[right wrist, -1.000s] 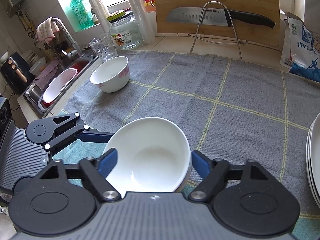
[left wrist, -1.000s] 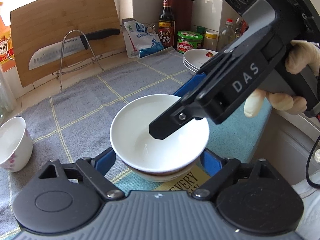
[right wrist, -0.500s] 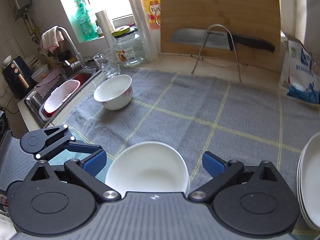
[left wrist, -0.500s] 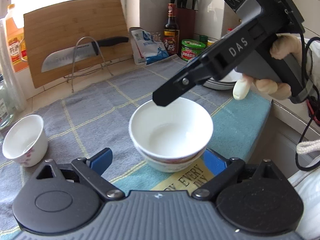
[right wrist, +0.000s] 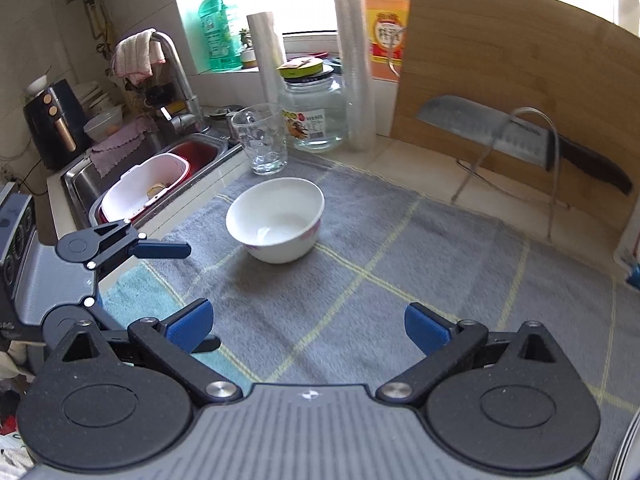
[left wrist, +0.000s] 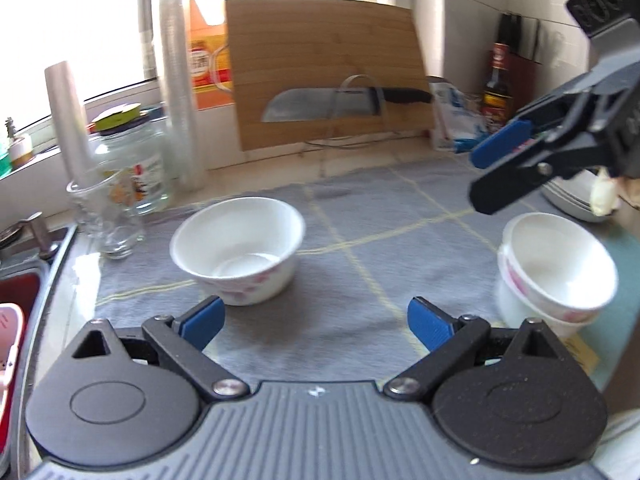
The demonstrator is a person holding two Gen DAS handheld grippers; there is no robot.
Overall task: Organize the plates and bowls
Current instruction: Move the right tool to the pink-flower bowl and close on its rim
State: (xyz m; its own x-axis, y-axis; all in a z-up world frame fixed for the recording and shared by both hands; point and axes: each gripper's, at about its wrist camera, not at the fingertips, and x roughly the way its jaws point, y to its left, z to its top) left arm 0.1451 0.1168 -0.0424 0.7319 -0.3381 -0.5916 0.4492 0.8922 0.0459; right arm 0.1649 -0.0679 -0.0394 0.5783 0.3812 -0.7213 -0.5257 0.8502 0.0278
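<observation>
While both pairs of jaws stand wide with nothing between them, I read this as the gap between two pickups: one bowl is stacked and the next is not yet fetched. My left gripper (left wrist: 314,320), jaws just opened, is empty above the grey checked towel (left wrist: 360,280). My right gripper (right wrist: 308,326), jaws likewise just spread, is also empty over the same towel.

Just off to the right in the left wrist view sit the stacked bowls (left wrist: 556,272), one nested in another, on the teal mat (left wrist: 624,276) at the counter's near edge. A little farther in, the lone floral bowl (left wrist: 238,250) rests upright on the towel, apart from the stack and close to the drinking glass (left wrist: 108,220). Beyond the right gripper's fingers lies the pile of plates (left wrist: 568,196).

Next, I judge, the lone bowl wants taking: I must straddle its rim, close on the wall, lift it clear and carry it onto the stack, minding the glass beside it.
</observation>
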